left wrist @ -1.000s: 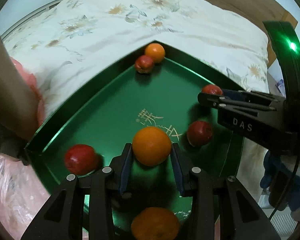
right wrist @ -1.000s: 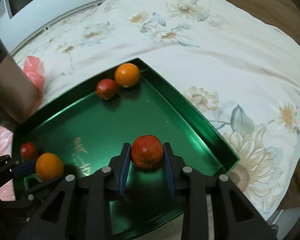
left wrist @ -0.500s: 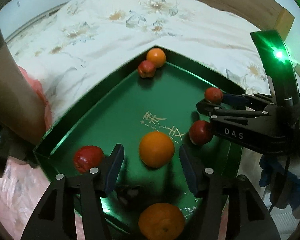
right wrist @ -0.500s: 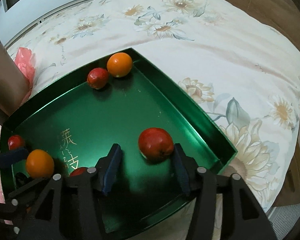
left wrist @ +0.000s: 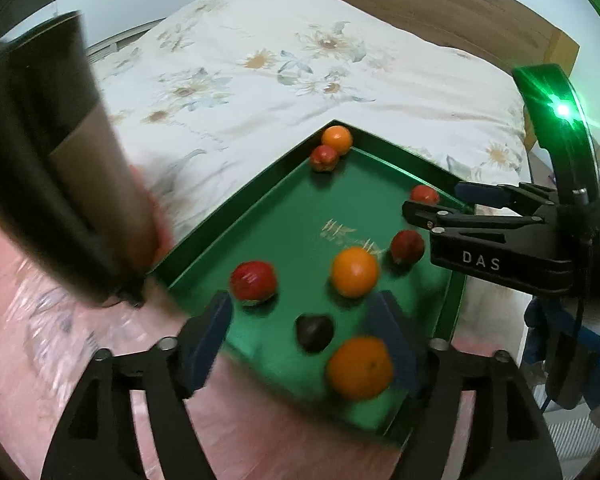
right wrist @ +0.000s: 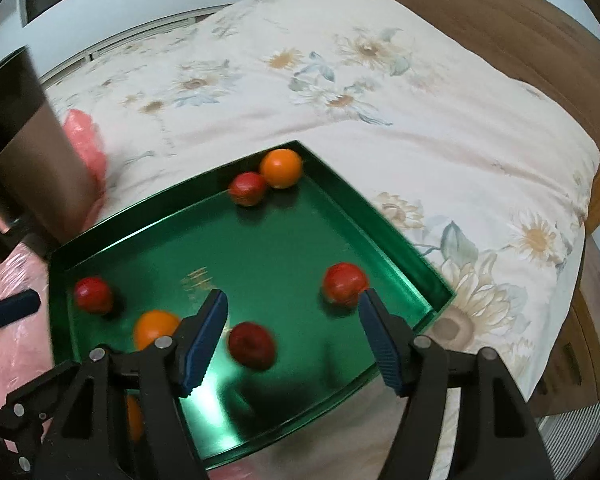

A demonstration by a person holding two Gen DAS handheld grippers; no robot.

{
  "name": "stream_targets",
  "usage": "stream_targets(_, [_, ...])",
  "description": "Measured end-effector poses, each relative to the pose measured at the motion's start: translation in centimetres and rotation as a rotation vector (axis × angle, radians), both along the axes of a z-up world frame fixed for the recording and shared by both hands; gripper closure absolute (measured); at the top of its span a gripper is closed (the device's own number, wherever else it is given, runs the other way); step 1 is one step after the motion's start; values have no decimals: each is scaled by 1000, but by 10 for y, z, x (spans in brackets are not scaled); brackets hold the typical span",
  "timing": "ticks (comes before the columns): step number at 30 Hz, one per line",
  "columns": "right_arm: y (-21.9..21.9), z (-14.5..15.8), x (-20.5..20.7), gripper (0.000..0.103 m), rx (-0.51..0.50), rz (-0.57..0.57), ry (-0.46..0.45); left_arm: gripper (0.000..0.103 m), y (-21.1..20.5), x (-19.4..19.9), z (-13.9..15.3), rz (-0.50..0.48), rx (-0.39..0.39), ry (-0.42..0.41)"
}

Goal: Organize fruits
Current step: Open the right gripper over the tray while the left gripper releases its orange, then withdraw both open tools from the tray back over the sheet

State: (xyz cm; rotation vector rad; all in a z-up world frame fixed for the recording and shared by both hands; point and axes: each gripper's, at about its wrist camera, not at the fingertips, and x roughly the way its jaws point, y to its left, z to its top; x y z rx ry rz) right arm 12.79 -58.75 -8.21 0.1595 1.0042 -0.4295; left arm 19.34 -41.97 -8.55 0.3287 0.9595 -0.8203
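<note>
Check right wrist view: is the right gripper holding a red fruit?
No. The right gripper is open, its fingers clear of the red fruit lying in the green tray.

The left gripper [left wrist: 306,342], black with blue-padded fingers [left wrist: 204,340], points steeply down, its jaws just opened wide and gripping nothing. The right gripper [right wrist: 292,334], of the same make, tilts down likewise, its blue pads [right wrist: 380,340] just spread fully apart, also empty.
</note>
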Motion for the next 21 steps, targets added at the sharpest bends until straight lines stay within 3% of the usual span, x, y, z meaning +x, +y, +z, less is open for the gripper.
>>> stream_targets(21, [134, 8, 7, 0, 61, 165, 11, 30, 162, 18, 17, 247, 42, 30])
